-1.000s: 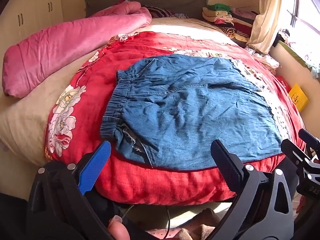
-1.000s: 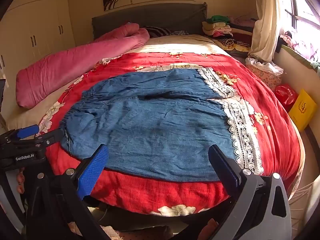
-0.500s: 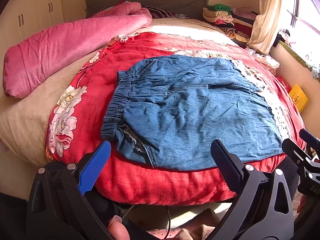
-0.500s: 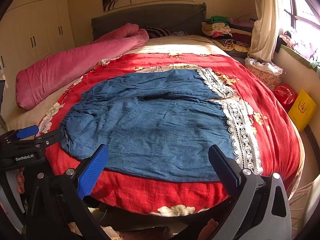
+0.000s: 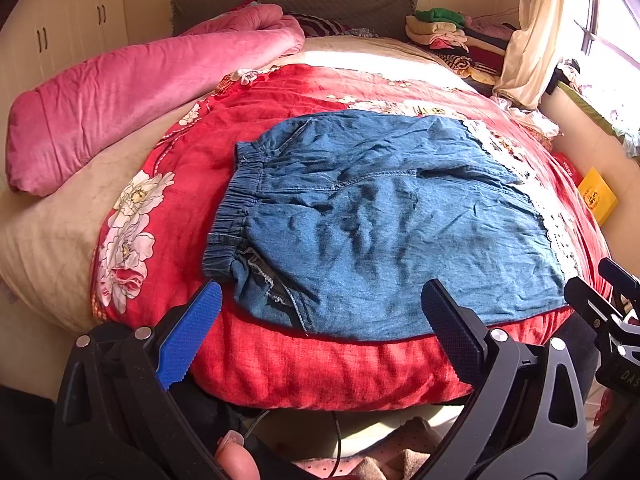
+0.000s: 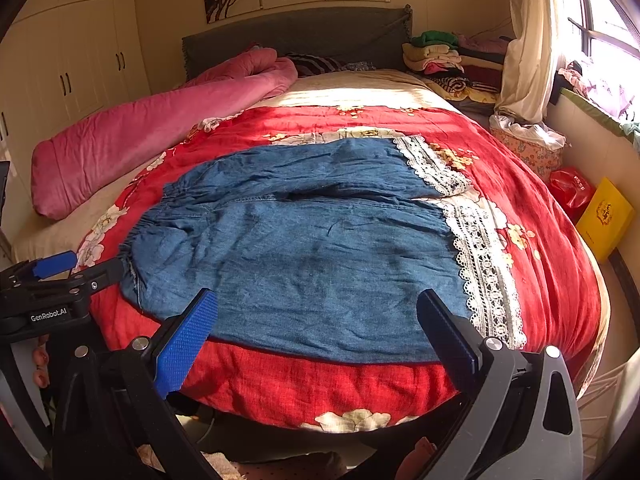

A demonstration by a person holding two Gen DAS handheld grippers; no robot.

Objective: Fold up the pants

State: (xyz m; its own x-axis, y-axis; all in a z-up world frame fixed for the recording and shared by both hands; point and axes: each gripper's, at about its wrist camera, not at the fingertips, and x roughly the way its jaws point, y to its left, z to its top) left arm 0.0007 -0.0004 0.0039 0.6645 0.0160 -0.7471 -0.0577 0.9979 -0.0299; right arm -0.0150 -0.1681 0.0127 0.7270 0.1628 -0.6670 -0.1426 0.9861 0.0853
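Note:
Blue denim pants lie spread flat on a red floral quilt, elastic waistband at the left and white lace cuffs at the right. They also show in the right wrist view. My left gripper is open and empty, hovering just off the quilt's near edge below the waistband corner. My right gripper is open and empty, hovering over the pants' near hem. The left gripper also shows at the left of the right wrist view.
A rolled pink blanket lies along the bed's left side. Stacked folded clothes sit at the far right by the headboard. A yellow box and a red bag stand on the floor right of the bed.
Both grippers have stayed nearly still. The left wrist view has crept very slightly forward. The pants have not moved.

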